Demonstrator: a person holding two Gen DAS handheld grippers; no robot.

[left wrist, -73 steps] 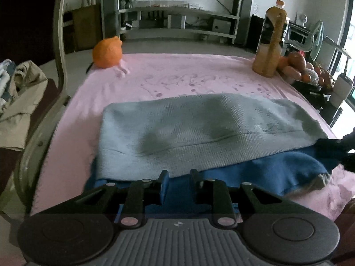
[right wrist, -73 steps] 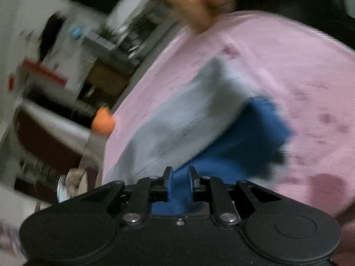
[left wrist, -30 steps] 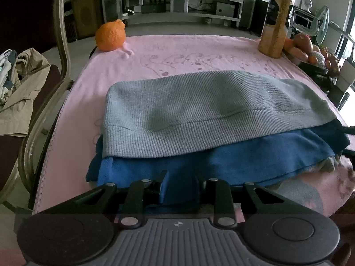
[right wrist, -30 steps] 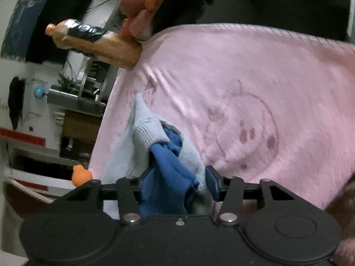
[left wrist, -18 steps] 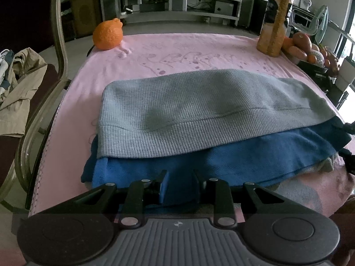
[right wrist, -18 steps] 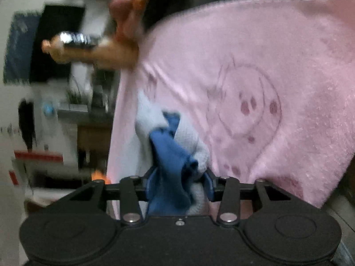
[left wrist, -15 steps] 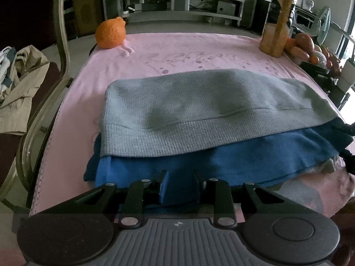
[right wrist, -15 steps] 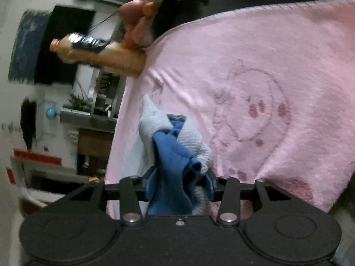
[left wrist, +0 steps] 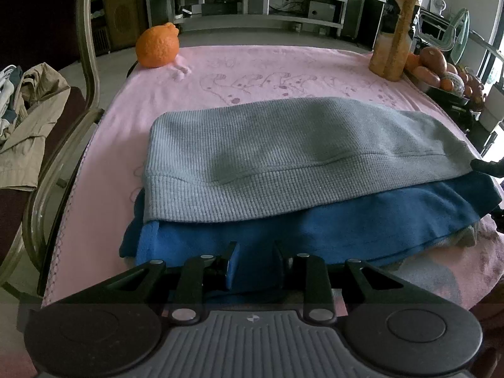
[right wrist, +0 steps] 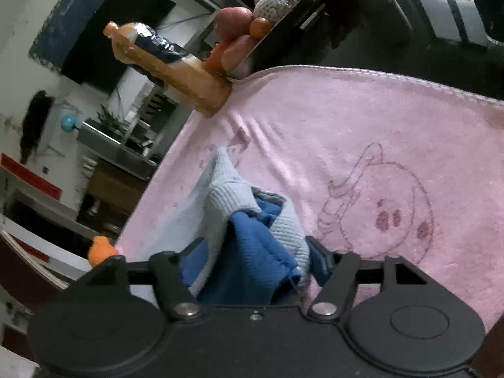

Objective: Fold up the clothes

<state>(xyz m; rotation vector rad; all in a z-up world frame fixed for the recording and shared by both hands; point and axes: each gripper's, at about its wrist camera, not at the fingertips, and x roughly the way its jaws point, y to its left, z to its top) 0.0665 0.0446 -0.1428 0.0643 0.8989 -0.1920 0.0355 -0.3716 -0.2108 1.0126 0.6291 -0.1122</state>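
The near hem of the blue garment runs under the left gripper, so where that edge ends is hidden, and its right end is cut off by dark gripper parts at the frame's edge. In the left wrist view the left gripper's two fingers pinch a fold of that blue cloth, pads pressed on it. One grey knitted garment lies on top of the blue one; both are folded into long bands whose long axis runs left to right across the pink blanket, with the grey band's ribbed hem facing the camera. In the right wrist view, the right gripper sits at the bundle's end with blue and grey cloth bunched between its fingers; its jaws are opening, and whether the pads still press the cloth is hard to make out. On the blanket's far side stand one orange fruit and one juice bottle, well apart. A fruit tray lies just beside the bottle, its pieces too crowded to count.
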